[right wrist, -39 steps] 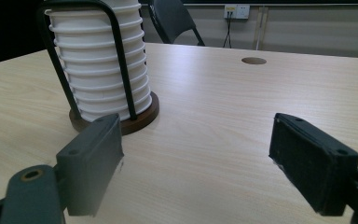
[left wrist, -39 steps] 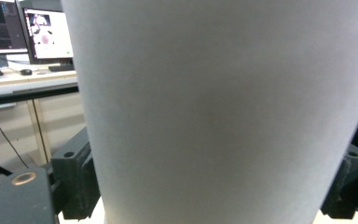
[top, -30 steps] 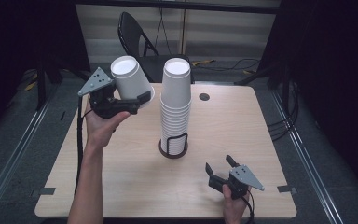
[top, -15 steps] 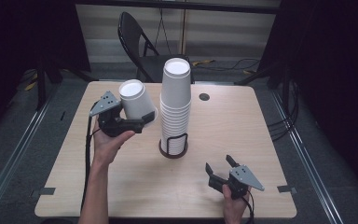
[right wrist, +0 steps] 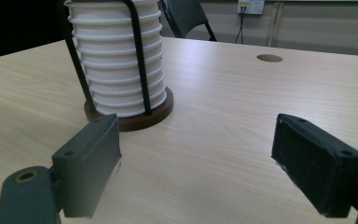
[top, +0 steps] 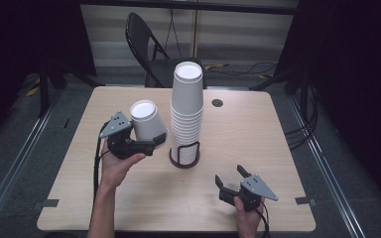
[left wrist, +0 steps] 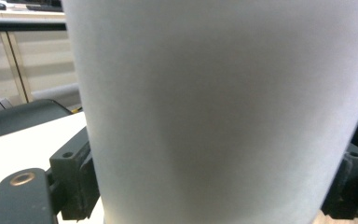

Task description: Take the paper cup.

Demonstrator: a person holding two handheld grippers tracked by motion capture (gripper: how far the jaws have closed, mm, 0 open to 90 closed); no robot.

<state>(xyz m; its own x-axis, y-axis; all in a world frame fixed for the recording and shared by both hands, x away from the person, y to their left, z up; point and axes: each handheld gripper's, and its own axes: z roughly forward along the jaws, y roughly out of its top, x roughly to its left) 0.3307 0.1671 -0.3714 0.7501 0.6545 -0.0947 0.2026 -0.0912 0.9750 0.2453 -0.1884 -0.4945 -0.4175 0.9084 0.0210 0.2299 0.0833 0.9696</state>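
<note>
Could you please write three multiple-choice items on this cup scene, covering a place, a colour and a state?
1. Where does the cup stack stand?
A. in a black wire holder on a round base
B. on the chair
C. on the floor

2. What colour is the single cup in the left claw?
A. red
B. white
C. blue

3. How is the right claw?
A. shut on a cup
B. shut on the holder
C. open, holding nothing

Answers: 1 A, the holder rings the stack's foot; 2 B, its wall shows white; 3 C, its jaws stand apart over bare table.
</note>
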